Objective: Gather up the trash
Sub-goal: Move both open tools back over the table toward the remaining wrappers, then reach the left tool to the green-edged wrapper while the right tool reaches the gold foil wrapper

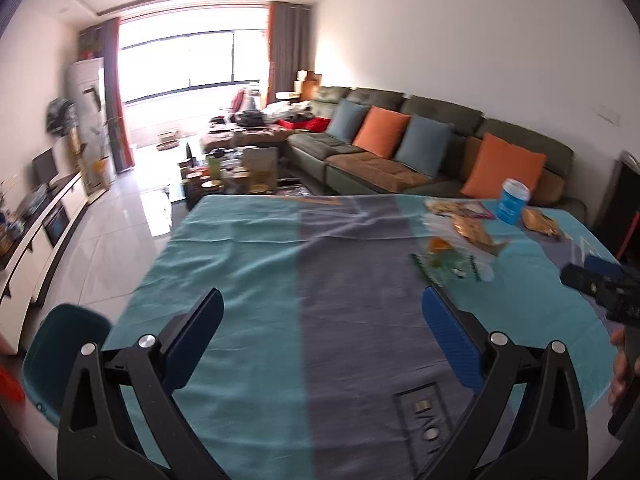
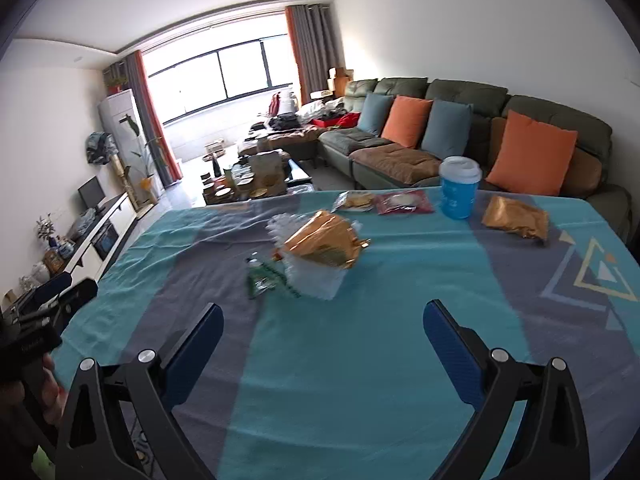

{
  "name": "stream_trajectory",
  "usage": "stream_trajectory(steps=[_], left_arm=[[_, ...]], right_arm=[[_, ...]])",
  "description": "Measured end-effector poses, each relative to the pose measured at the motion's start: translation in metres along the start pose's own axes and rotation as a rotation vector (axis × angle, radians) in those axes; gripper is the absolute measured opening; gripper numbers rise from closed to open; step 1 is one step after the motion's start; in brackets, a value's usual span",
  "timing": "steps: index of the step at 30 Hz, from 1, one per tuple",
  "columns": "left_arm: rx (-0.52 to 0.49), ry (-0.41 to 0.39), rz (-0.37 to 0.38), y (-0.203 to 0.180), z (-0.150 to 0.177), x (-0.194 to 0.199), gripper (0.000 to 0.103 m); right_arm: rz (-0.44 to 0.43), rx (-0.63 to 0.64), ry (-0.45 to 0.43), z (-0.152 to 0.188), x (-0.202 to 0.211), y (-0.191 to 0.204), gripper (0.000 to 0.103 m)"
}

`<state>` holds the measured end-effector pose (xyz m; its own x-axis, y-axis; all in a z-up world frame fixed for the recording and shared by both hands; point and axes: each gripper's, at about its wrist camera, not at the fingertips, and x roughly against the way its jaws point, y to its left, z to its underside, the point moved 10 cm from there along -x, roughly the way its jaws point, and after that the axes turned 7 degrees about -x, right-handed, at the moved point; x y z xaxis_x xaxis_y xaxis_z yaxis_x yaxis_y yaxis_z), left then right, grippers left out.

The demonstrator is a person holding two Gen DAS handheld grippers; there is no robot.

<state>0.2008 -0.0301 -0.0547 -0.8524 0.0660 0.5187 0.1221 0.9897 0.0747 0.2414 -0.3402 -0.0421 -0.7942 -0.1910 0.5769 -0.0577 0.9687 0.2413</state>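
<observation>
Trash lies on the cloth-covered table [image 2: 400, 360]. A gold foil wrapper [image 2: 324, 242] rests on a clear plastic bag [image 2: 316, 280], with a green-and-clear wrapper [image 2: 262, 276] at its left. Farther back are a snack packet [image 2: 354, 201], a red packet [image 2: 404, 202], a blue cup with a white lid [image 2: 459, 188] and a second gold wrapper [image 2: 516, 220]. My right gripper [image 2: 323, 322] is open above the cloth, short of the pile. My left gripper [image 1: 322, 314] is open over bare cloth, with the pile [image 1: 460, 246] to its right.
A teal bin [image 1: 60, 356] stands at the table's left edge. A green sofa with orange and blue cushions [image 2: 460, 132] runs behind the table. A cluttered coffee table [image 2: 256, 180] and a TV cabinet [image 2: 100, 232] lie beyond. A hand [image 1: 622, 364] holds the other gripper.
</observation>
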Motion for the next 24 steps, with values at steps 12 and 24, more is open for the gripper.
stream_trajectory(steps=[12,24], left_arm=[[-0.094,0.025,0.14,-0.077,-0.012,-0.044,0.098],[-0.039,0.092,0.196,-0.113,-0.019,-0.1,0.098]], right_arm=[[-0.013,0.016,0.001,-0.023,-0.019,-0.008,0.096],[-0.026,0.015,0.022,-0.034,-0.046,-0.016,0.096]])
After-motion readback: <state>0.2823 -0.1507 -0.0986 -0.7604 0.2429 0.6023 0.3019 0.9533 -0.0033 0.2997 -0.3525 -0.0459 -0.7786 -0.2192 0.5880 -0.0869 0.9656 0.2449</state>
